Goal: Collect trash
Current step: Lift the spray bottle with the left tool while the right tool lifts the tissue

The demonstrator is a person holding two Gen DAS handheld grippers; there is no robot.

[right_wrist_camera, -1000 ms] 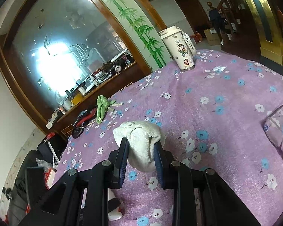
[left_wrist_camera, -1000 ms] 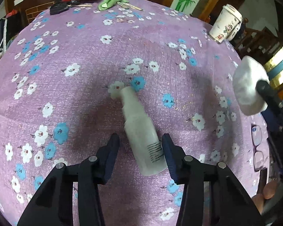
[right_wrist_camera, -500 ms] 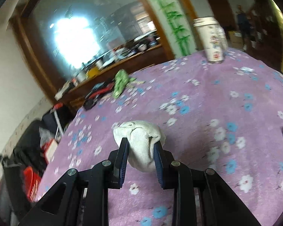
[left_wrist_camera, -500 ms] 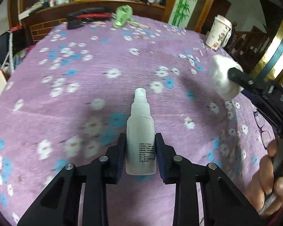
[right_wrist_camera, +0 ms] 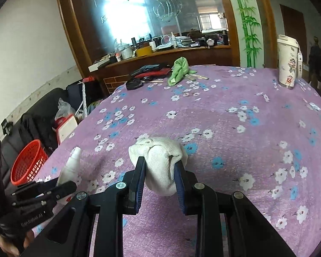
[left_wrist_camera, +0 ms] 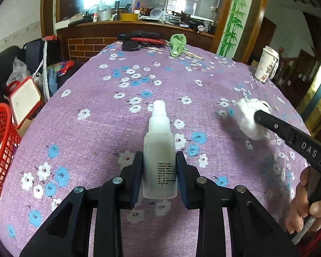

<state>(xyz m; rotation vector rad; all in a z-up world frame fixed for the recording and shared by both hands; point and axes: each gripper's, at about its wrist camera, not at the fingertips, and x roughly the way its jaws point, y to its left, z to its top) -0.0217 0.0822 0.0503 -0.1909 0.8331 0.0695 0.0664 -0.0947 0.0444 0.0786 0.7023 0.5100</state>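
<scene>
Bottle (left_wrist_camera: 159,150) sitting clamped between left gripper (left_wrist_camera: 159,177) pads, cap pointing away, held above the purple floral tablecloth (left_wrist_camera: 96,128), not touching it. Also showing in right wrist view as bottle (right_wrist_camera: 69,169) at lower left, sticking out of left gripper (right_wrist_camera: 53,190).

Wad (right_wrist_camera: 160,162) of white tissue being pinched in right gripper (right_wrist_camera: 159,182), jaws closed on its sides, bulging out front and top. Hanging above the cloth, right of the bottle and well apart. Same wad (left_wrist_camera: 251,118) showing at right in left wrist view, on the tip of right gripper (left_wrist_camera: 259,115); hand (left_wrist_camera: 306,203) gripping the handle at lower right.

Sitting further out on the table: white cup (left_wrist_camera: 266,64) at far right edge, green rag (left_wrist_camera: 177,44) at far edge, black and red items (left_wrist_camera: 139,39) just left of the rag.

Standing off the table to the left: red basket (left_wrist_camera: 2,147) on the floor, red-framed white box (left_wrist_camera: 25,100) beside it. Running behind the table: wooden counter (left_wrist_camera: 139,24) cluttered with stuff, under a large glass panel.
</scene>
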